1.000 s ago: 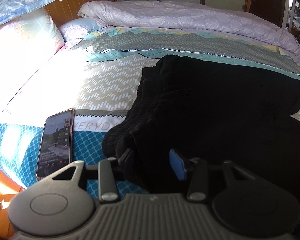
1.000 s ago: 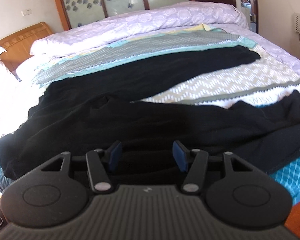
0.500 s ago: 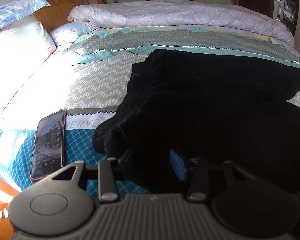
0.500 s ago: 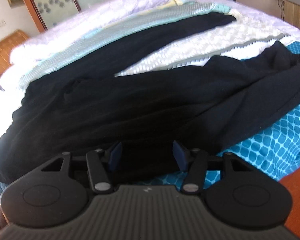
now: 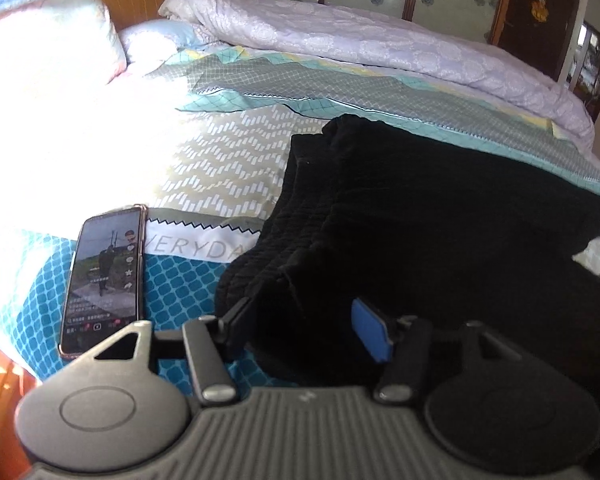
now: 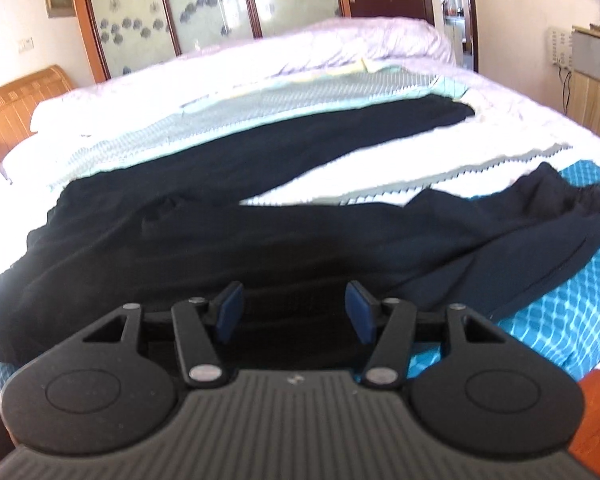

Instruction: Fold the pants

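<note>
Black pants spread on the bed, both tongs released at the near edge.

Left wrist: left tongs (image 5: 306,328) gape around the pants (image 5: 440,220) waistband at 6 o'clock; the phone (image 5: 104,280) at 8 o'clock could get dragged. Right wrist: right tongs (image 6: 294,312) gape over the near leg; legs splay toward 2 o'clock, so one-layer pinch risks crooked fold.

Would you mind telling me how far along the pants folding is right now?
Barely begun. The black pants lie spread on the bed, both legs apart, no fold visible. In hand: the left gripper is open at the waistband end, the right gripper open over the near leg. All folds remain.
</note>
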Demonstrator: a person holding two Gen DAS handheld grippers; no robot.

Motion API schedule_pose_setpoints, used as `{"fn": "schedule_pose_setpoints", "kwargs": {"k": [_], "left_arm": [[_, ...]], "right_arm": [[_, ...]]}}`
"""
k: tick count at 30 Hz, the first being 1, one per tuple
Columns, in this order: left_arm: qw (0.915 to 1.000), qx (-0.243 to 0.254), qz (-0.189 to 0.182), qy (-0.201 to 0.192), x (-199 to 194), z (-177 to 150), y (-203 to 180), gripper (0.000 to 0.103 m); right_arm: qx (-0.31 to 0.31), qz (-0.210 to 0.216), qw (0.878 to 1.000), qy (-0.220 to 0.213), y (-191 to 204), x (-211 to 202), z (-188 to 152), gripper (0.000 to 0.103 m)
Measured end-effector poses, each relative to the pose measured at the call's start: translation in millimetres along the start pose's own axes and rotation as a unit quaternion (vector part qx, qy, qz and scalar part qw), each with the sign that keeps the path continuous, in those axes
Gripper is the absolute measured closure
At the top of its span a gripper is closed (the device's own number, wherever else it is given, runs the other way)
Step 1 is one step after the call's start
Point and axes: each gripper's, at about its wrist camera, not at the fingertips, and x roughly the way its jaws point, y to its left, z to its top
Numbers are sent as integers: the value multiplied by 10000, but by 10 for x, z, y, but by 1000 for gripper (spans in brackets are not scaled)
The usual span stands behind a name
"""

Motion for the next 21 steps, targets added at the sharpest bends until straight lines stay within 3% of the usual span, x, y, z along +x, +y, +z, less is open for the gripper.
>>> {"fn": "schedule_pose_setpoints", "kwargs": {"k": [1, 4, 7, 8, 9, 10, 11, 13, 16, 18, 19, 20, 21], "left_arm": [[9997, -201, -58, 81, 22, 31, 78, 35], [9955, -821, -366, 289, 110, 103, 292, 25], [9840, -1446, -877, 557, 273, 119, 440, 10], [9820, -1562, -849, 631, 349, 109, 458, 24], [9815, -1585, -773, 741, 425, 88, 453, 48], [9801, -1598, -678, 965, 511, 59, 447, 91], [9774, -1679, -694, 1078, 544, 18, 456, 93], [9826, -1508, -573, 920, 441, -42, 453, 93], [9832, -1449, -501, 992, 315, -73, 527, 92], [9837, -1318, -500, 1121, 224, -78, 512, 81], [9858, -1169, -473, 1111, 137, -51, 487, 68], [9886, -1028, -453, 1007, 37, -5, 478, 49], [9923, -891, -407, 758, -84, 78, 488, 42]], "right_arm": [[54, 18, 10000, -28, -16, -1, 18, 45], [192, 140, 9997, -30, -73, 13, 50, 49], [257, 250, 9993, 107, -124, 101, 88, 53], [269, 270, 9992, 143, -123, 121, 86, 53], [274, 280, 9991, 181, -122, 144, 86, 53], [275, 288, 9989, 256, -128, 176, 81, 53], [271, 281, 9986, 358, -129, 209, 73, 53], [300, 237, 9974, 605, -155, 274, 61, 53], [457, 329, 9964, 638, -240, 247, 73, 55], [575, 424, 9961, 521, -299, 213, 154, 54], [660, 479, 9958, 424, -355, 205, 227, 53], [737, 509, 9955, 313, -413, 206, 317, 53], [798, 495, 9954, 214, -473, 211, 430, 53]]}}
